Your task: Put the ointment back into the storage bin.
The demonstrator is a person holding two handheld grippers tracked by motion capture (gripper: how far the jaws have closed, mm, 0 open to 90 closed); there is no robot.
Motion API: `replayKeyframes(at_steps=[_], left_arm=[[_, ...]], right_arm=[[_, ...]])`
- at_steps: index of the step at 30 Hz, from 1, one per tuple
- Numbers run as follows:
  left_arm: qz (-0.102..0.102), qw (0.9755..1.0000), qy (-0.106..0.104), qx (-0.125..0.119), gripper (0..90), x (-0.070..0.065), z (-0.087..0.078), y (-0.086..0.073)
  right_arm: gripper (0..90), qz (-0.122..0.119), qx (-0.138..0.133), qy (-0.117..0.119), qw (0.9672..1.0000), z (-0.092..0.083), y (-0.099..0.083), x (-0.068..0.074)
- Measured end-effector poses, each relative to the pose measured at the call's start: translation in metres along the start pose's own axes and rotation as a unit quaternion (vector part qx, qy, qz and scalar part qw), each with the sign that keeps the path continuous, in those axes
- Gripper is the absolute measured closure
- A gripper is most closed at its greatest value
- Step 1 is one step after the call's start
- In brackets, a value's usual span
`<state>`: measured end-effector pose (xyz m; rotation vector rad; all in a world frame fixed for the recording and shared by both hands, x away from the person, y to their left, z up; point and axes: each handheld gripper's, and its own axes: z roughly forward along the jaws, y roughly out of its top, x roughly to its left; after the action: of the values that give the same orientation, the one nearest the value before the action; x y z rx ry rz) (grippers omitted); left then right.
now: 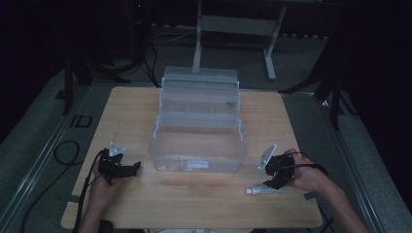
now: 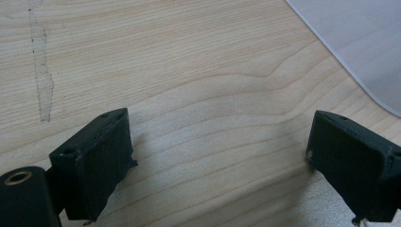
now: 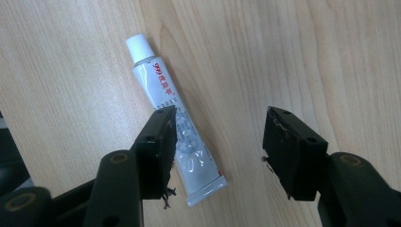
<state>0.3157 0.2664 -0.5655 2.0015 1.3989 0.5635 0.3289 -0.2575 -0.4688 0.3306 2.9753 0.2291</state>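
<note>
Right gripper view showed the black right gripper low over the pale wooden table, its jaws apart around the small white squeeze tube with a white cap and red writing, one jaw touching or just over the tube's side and the other well off it, so the tube lay flat, not yet pinched, likely ready to be picked up. The big clear plastic box with stepped trays stood open in the middle of the table, and its bottom bin looked empty, though the dim light made that hard to tell. The black left gripper rested near the box's left corner with its jaws wide apart and nothing between them.
</note>
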Motion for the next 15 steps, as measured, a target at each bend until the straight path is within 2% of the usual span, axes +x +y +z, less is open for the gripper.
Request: replayKeyframes(at_steps=[15], left_arm=[[0.000, 1.0000, 0.000, 0.000, 8.2, 0.000, 0.000, 0.000]], right_arm=[[46.4, -0.014, 0.019, 0.024, 0.9994, 0.012, 0.005, 0.004]])
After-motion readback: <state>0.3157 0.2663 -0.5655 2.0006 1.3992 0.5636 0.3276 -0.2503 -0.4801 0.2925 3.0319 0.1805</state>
